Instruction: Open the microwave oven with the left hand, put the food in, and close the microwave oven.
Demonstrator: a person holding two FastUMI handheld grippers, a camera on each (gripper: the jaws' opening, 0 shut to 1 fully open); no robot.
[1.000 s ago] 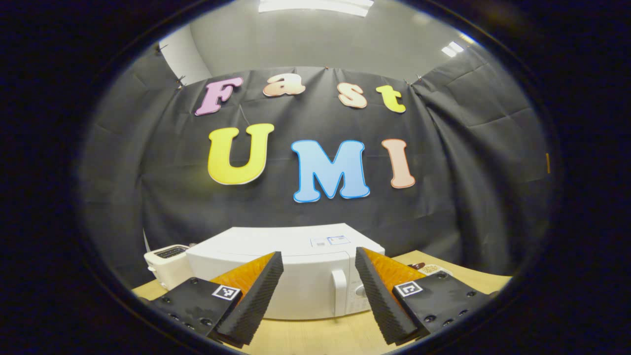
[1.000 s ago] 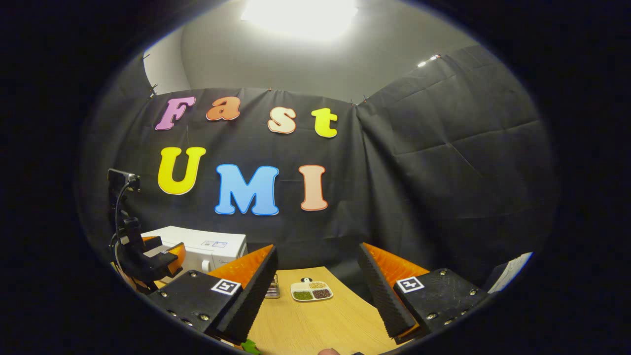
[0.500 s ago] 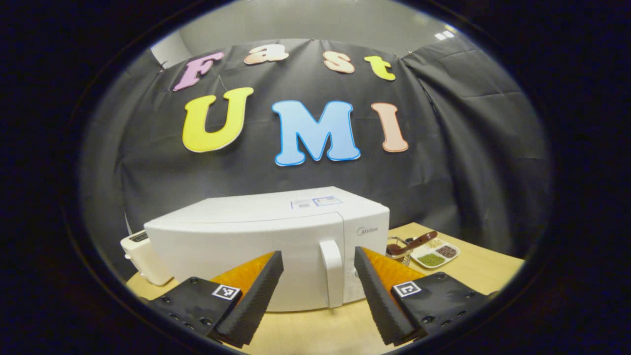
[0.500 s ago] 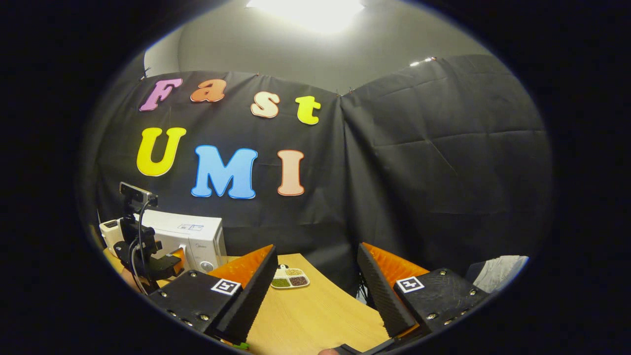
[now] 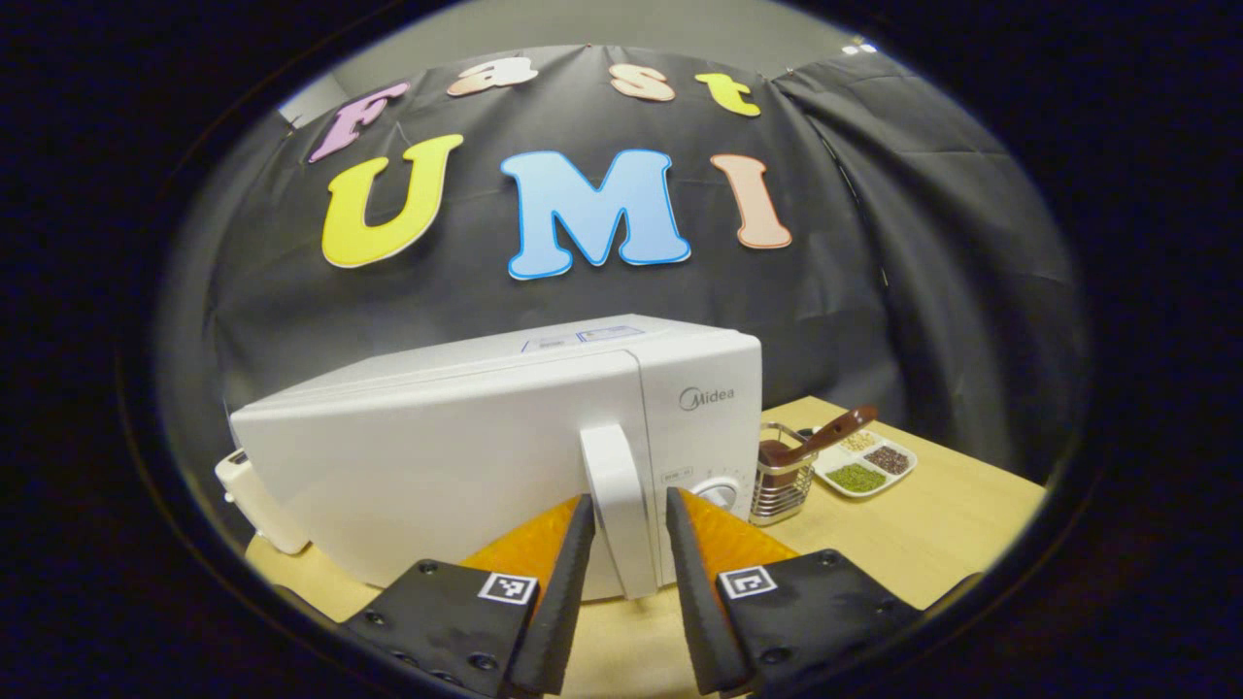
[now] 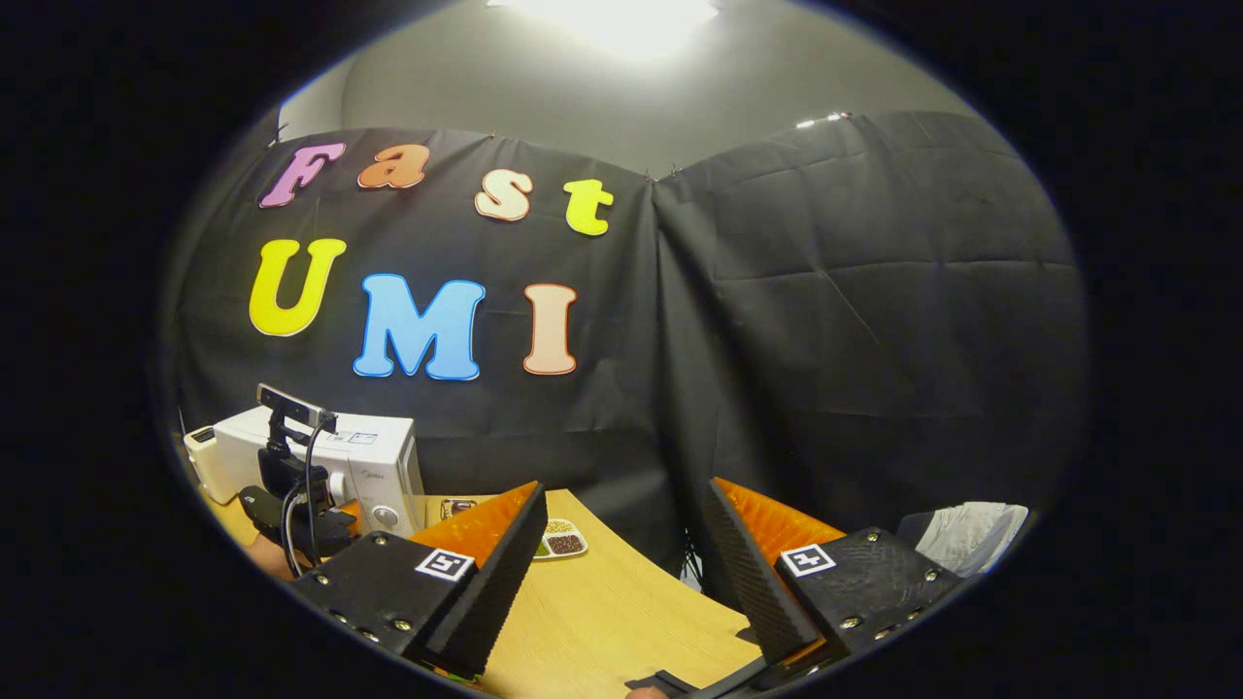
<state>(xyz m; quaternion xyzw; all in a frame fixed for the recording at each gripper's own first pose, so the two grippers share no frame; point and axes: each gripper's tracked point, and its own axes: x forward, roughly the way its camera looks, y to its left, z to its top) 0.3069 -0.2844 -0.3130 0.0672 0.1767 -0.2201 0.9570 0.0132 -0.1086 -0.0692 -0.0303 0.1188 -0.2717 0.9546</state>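
Door: shut on the microwave (image 5: 505, 456); nothing of your task is done yet.
Handle (image 5: 621, 515): between your left gripper (image 5: 623, 544) fingers, contact not certain.
Right gripper (image 6: 621, 553): spread, empty.
Food: unidentified.
Bench (image 6: 602, 621): wooden; microwave toward its back edge.
Room: dark-draped booth.

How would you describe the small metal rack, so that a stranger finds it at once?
Find the white microwave on the wooden table. The wire rack stands just right of it, before the divided dish, and a brown spoon sticks out of it.
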